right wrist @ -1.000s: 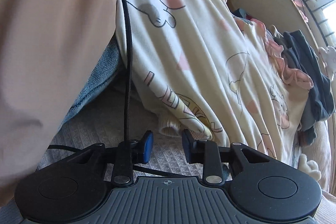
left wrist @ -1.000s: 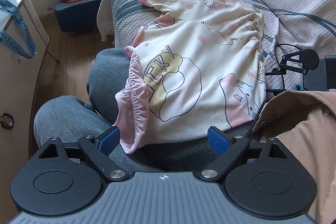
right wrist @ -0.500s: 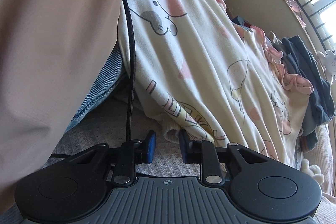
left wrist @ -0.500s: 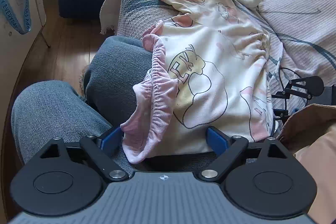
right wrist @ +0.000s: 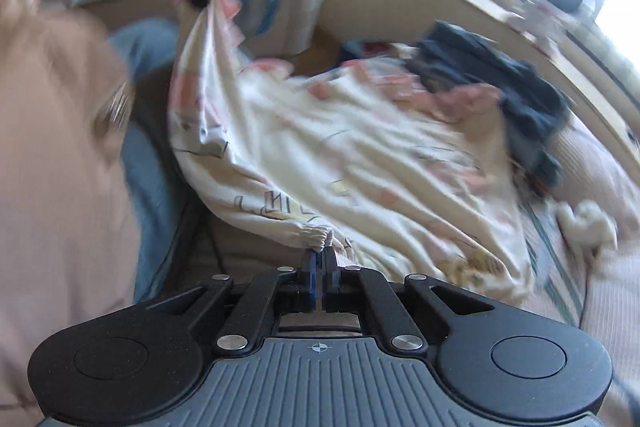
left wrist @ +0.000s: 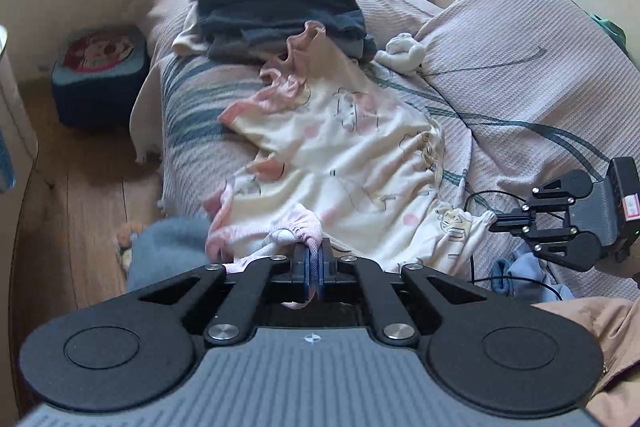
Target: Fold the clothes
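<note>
A cream garment [left wrist: 352, 163] is seen, printed with cartoon animals in thin dark outline plus pink blotches, and trimmed with pale pink ruffles. At 12 o'clock from it, a pile of navy and grey clothes [left wrist: 276, 15] is stacked. The bed cover [left wrist: 512, 75] is done in light lilac waffle weave with teal-grey stripes. A white plush toy [left wrist: 402, 49] sits at 1 o'clock. Blue pads [left wrist: 310, 267] are found on the black left tool [left wrist: 314, 261].
</note>
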Motion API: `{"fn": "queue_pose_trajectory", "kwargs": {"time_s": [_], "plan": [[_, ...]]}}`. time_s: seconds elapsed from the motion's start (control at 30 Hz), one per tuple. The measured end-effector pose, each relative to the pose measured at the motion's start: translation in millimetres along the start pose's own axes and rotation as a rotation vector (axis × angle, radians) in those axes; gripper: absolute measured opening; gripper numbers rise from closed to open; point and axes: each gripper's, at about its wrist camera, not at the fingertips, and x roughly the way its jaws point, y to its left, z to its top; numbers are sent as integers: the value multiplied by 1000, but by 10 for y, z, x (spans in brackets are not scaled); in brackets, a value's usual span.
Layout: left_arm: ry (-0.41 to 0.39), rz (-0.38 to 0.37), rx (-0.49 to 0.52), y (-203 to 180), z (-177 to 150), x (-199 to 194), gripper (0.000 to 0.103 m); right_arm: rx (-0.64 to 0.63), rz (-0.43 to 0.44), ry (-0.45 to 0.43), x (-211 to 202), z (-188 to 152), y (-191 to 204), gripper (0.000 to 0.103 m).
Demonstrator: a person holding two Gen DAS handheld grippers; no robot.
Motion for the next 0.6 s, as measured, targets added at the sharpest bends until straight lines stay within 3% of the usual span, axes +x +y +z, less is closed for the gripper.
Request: {"fn": "queue_pose_trajectory", "kwargs": {"time_s": [0.1,0.27,0.4,0.5,0.53,0.6], "plan": [[-26,-5,73,-18,477,159,4,209,-62,-81,-235,-36,-387,2],[-47,-20,233,-181,1460,743,4,437,-223,-153,-225,-73,-1018,2],[-19,-56,315,-337,2151,1501,4,584,-341,-109,74,-142,-1463,2],[-27,-57,336,-396,2480,2041,4,690,-399,-57,324,-249,-1715,2],[-41,-42,322,-377,2566,2196,8,730,-406,-54,384,-295,-1780,2],[-53,2,269,-290,2687,2417,25,810,-435,-34,527,-363,-1916,7]]}}
